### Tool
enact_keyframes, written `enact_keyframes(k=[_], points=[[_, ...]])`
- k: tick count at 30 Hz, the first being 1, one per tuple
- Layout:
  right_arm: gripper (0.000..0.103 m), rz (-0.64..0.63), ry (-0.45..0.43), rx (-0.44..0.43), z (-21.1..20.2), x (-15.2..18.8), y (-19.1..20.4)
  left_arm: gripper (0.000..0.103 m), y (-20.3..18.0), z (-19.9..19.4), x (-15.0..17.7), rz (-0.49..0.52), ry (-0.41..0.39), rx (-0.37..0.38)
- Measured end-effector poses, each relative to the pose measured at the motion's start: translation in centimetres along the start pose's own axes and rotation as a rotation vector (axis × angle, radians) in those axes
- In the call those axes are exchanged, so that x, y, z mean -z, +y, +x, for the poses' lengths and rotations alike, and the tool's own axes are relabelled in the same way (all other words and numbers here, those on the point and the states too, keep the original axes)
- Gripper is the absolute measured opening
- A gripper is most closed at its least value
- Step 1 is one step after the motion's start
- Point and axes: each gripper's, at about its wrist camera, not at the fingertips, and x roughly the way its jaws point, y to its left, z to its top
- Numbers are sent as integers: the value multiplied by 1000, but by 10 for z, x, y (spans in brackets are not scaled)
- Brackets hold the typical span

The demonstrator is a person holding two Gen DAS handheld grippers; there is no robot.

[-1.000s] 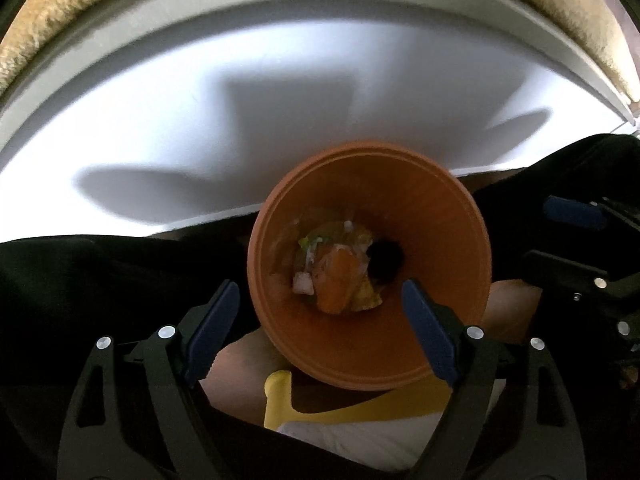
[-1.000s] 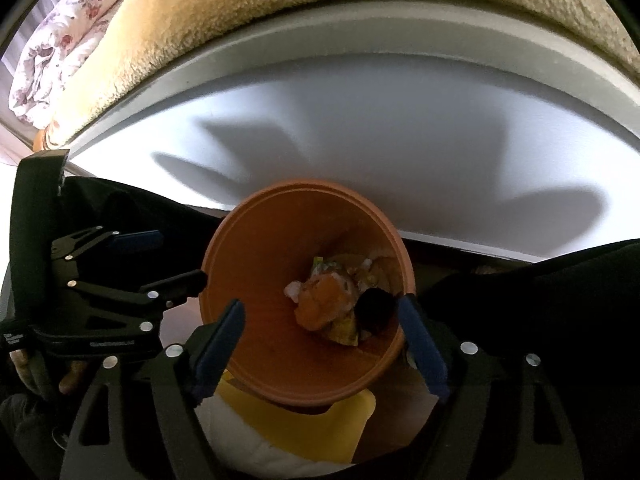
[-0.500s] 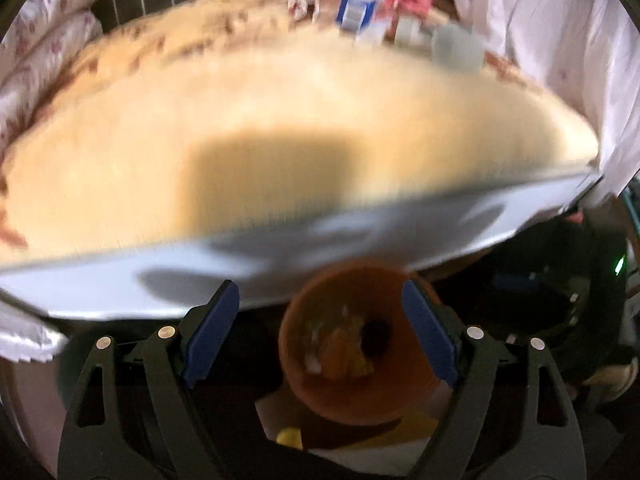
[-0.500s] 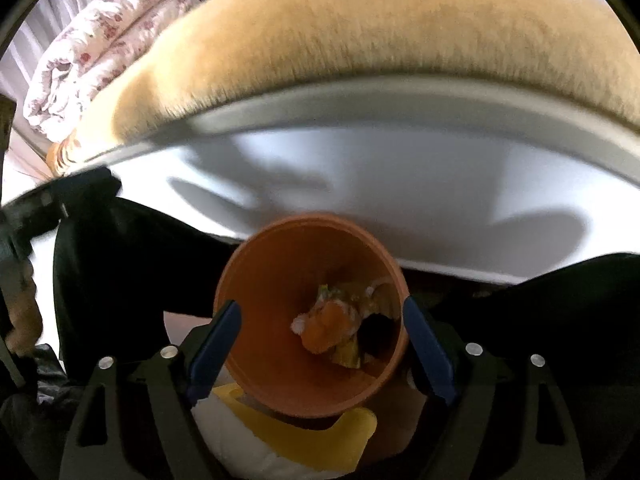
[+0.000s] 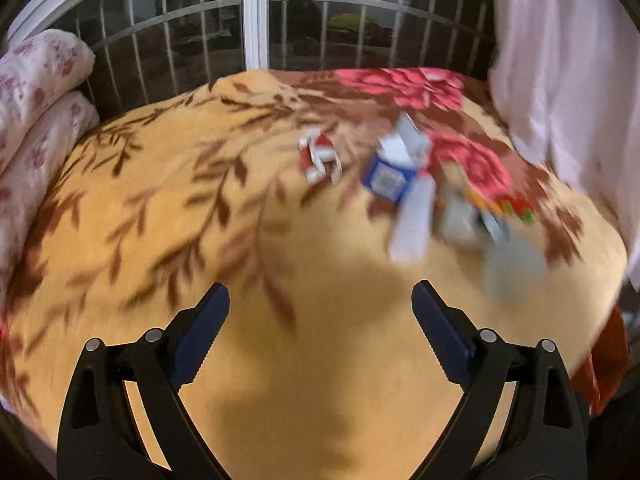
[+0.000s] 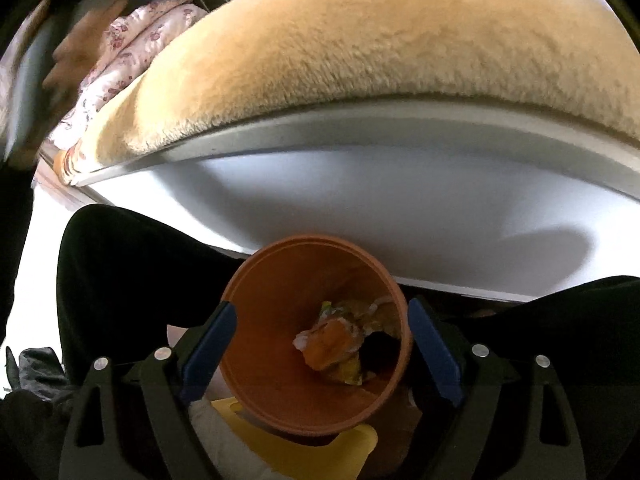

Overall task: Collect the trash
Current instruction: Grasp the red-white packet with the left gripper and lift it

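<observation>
My left gripper (image 5: 320, 300) hangs over a yellow flowered blanket (image 5: 200, 208), its jaws opening with nothing between them. Beyond it, to the upper right, lies blurred trash: a red and white wrapper (image 5: 320, 158), a blue carton (image 5: 390, 172) and several white and grey pieces (image 5: 412, 224). My right gripper (image 6: 320, 316) is open above an orange bin (image 6: 272, 320) on the floor by the bed. The bin holds an orange scrap (image 6: 328, 344) and other crumpled bits. Its rim shows between the right fingers, which do not press on it.
The white bed side (image 6: 400, 200) rises just behind the bin. A person's black trouser legs (image 6: 132, 264) flank the bin, with a yellow slipper (image 6: 288, 444) under it. Folded flowered bedding (image 5: 36, 92) lies left, a barred window (image 5: 256, 20) behind, and a pale curtain (image 5: 568, 60) right.
My left gripper has risen from over the bin to above the bed top and its jaws stand wider. My right gripper stays over the bin, a little farther from it.
</observation>
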Motion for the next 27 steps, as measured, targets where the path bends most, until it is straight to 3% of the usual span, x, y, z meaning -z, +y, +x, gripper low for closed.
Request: enact_keyframes(k=[7, 24, 25, 26, 27], points=[[86, 53, 20, -49, 5, -3, -15, 90, -4, 70, -56, 12, 8, -56], [87, 100, 43, -77, 13, -7, -31, 90, 0, 167, -99, -18, 84, -58], [87, 100, 44, -77, 13, -7, -31, 88, 2, 172, -102, -27, 85, -79], [87, 100, 44, -78, 14, -7, -31, 73, 4, 175, -104, -36, 86, -84], [87, 99, 45, -78, 14, -8, -30, 67, 6, 180, -105, -44, 99, -76]])
